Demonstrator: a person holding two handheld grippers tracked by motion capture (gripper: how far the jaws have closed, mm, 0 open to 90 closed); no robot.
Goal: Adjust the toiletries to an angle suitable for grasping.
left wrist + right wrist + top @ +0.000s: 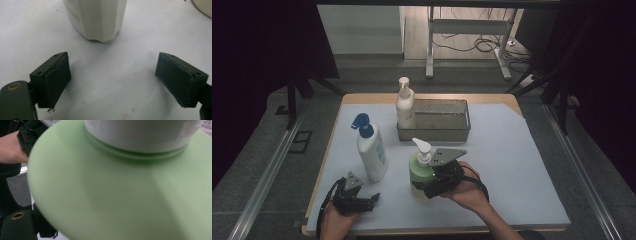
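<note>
Two grippers on the table: the left gripper rests at 7 o'clock, jaws wide and empty, facing the blue-capped bottle. At 6 o'clock the right gripper sits around the green pump bottle; whether its pads press yet can't be told. Best to squeeze squarely mid-body, below the pump, then lift straight toward the mesh basket at 12.

I judge this a lab or test room, not a home. My table carries a plain white sheet and stands between dark curtains. Beyond it I see a bare desk frame, loose floor cables and grey carpet.
</note>
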